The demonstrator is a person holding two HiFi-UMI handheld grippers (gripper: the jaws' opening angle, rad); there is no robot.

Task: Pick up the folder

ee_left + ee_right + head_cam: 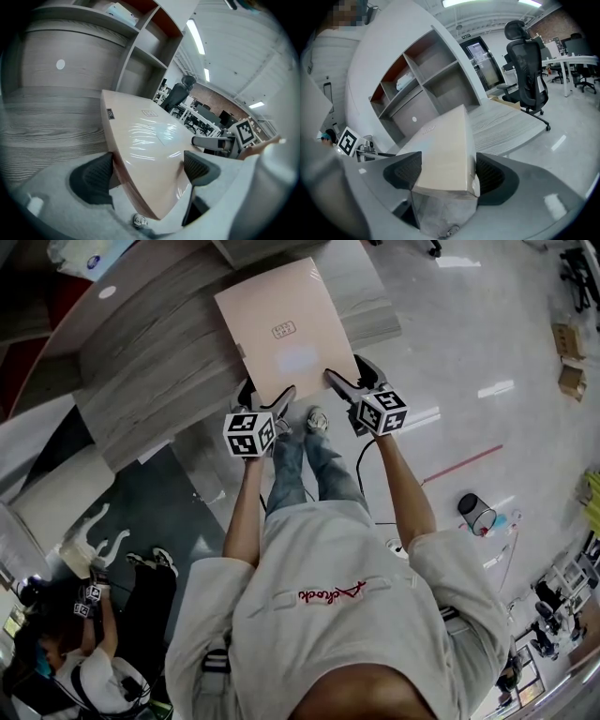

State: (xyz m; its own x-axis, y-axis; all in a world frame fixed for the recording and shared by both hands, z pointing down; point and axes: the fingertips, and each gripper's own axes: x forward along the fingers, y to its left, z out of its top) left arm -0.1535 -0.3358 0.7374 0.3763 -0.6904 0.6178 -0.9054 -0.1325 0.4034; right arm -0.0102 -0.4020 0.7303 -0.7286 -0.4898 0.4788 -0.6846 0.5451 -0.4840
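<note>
Nothing can be read with certainty. The folder [267,301] carries a small printed label [284,330] near its middle, too small to read. The person's shirt [309,549] has red script lettering [330,593] on the back, not legible. The cube [249,433] of the left claw [269,395] and the cube [383,412] of the right claw [345,368] show only black-and-white square markers.

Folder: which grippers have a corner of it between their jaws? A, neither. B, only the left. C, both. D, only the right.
C: each in its own view, the left gripper and the right gripper have a corner of the folder between the jaws.
</note>
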